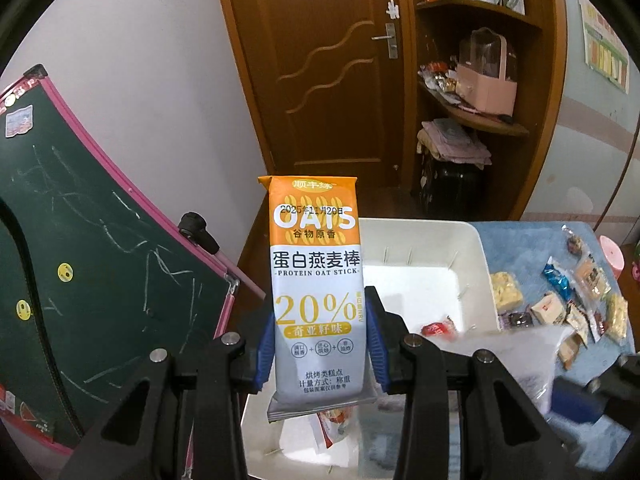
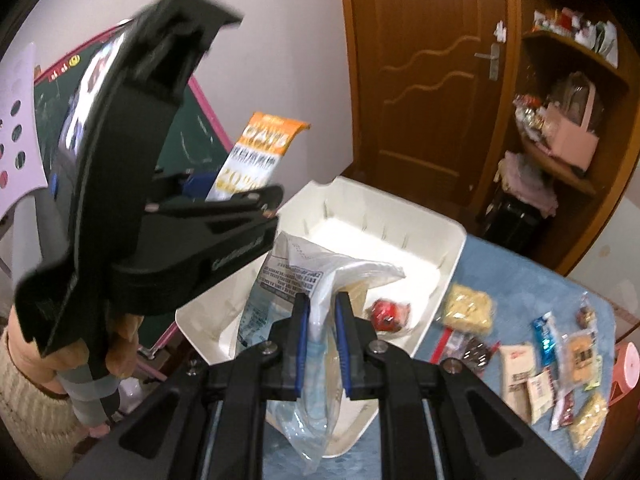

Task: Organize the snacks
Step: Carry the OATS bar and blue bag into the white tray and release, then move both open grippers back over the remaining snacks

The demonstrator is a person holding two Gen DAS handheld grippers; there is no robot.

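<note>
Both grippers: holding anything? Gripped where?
Left gripper is shut on the protein oat stick, pinching its lower half by the side edges. Right gripper is shut on the clear plastic snack bag, bunched at mid-length.

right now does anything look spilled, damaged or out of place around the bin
Nothing looks spilled or damaged. Loose snack packets lie scattered, unsorted, on the blue cloth beside the white bin, which holds only a red-wrapped snack. The oat stick and a crumpled plastic bag are held above it.
</note>
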